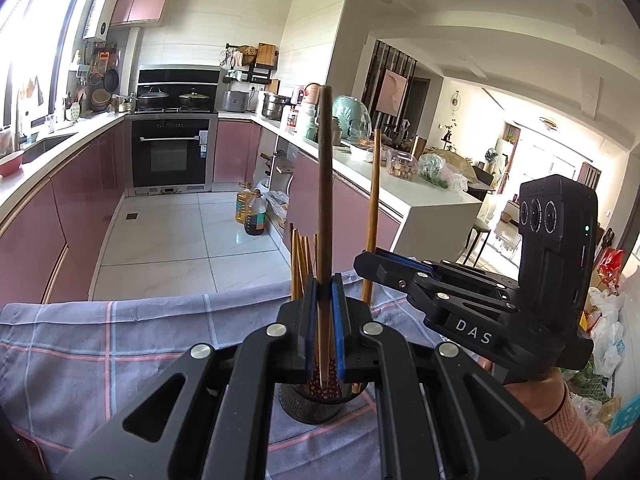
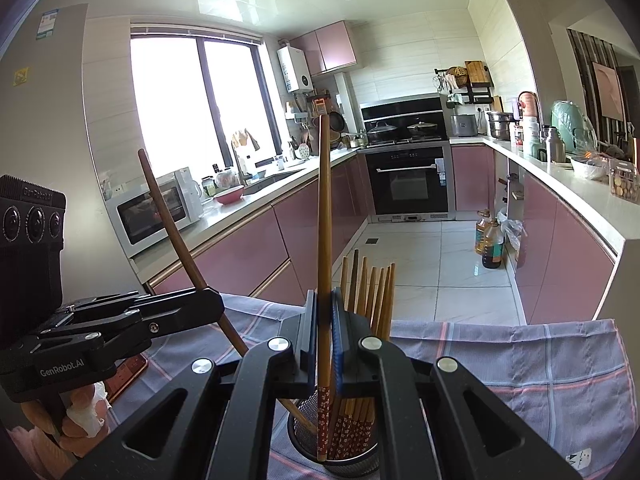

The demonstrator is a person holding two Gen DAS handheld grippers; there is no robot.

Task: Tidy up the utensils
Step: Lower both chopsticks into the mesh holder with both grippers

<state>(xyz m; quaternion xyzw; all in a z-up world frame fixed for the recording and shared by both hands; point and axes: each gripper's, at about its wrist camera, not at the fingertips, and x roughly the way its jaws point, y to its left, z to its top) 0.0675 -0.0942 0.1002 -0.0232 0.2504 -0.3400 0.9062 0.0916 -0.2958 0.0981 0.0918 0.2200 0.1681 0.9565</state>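
Note:
A black mesh utensil holder (image 2: 348,446) stands on a checked cloth (image 2: 540,376) and holds several wooden chopsticks (image 2: 370,292) with red flowered ends. My left gripper (image 1: 325,292) is shut on a dark brown chopstick (image 1: 325,184), held upright with its lower end in the holder (image 1: 316,404). My right gripper (image 2: 324,312) is shut on a lighter wooden chopstick (image 2: 324,216), also upright with its flowered end inside the holder. In the left wrist view the right gripper (image 1: 374,262) grips that chopstick (image 1: 374,196). In the right wrist view the left gripper (image 2: 206,298) holds the dark chopstick (image 2: 172,224), which slants.
The cloth (image 1: 120,344) covers the table edge. Beyond lie a white tiled floor (image 1: 168,236), pink cabinets, an oven (image 2: 408,180), oil bottles (image 2: 490,242) and a cluttered counter (image 1: 420,188) on the right. A reddish flat item (image 2: 128,372) lies by the left hand.

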